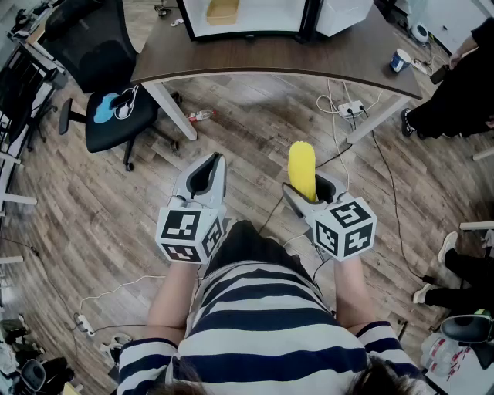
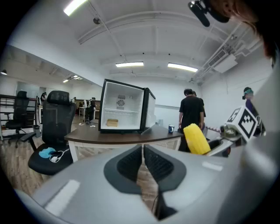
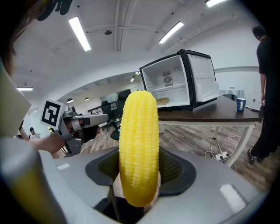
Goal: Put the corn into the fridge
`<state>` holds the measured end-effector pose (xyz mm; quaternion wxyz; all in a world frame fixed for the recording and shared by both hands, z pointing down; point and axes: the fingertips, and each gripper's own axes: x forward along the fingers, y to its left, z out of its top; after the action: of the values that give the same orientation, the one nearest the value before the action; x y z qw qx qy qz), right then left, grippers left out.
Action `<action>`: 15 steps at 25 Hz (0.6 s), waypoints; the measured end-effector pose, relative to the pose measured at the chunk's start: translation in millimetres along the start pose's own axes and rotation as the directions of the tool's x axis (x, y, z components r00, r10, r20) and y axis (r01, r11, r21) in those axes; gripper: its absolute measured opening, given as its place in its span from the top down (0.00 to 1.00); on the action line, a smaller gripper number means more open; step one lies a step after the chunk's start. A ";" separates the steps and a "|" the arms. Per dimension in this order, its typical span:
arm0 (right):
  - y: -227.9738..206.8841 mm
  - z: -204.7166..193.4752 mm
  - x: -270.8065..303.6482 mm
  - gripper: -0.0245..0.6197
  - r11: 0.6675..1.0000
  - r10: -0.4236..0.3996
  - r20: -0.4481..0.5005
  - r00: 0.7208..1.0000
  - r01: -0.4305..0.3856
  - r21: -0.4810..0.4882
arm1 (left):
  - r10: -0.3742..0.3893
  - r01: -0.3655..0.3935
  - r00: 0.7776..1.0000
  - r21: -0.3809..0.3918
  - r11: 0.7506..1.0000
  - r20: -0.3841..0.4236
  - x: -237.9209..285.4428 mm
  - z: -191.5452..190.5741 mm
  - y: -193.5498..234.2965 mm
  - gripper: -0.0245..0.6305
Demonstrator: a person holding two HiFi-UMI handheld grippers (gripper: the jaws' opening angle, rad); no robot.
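Corn (image 3: 138, 131) stands upright between the jaws of the right gripper (image 3: 139, 169). The pads pinch its lower part, and most of the cob projects beyond the tips. Left gripper (image 2: 143, 162): jaws pressed together, nothing between them. The corn is well short of the fridge (image 1: 247, 19), which stands open on a table (image 1: 270, 58). Only the head view shows the stretch of floor before the fridge. Only the right gripper view shows the pads bearing on the cob.

Head view steeply down from above, both gripper views face forward, sharing the open fridge (image 2: 124, 107)
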<state>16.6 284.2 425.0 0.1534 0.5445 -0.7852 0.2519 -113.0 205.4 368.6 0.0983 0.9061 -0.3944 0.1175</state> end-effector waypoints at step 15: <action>-6.6 -6.2 -8.4 0.58 1.000 0.015 -0.008 1.000 -0.015 0.022 | 0.051 -0.051 0.999 -0.008 0.999 0.013 -3.6 -3.2 -5.0 0.96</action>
<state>25.5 292.3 427.3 0.1487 0.5392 -0.7859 0.2638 -112.2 212.1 370.2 0.0960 0.8960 -0.4186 0.1127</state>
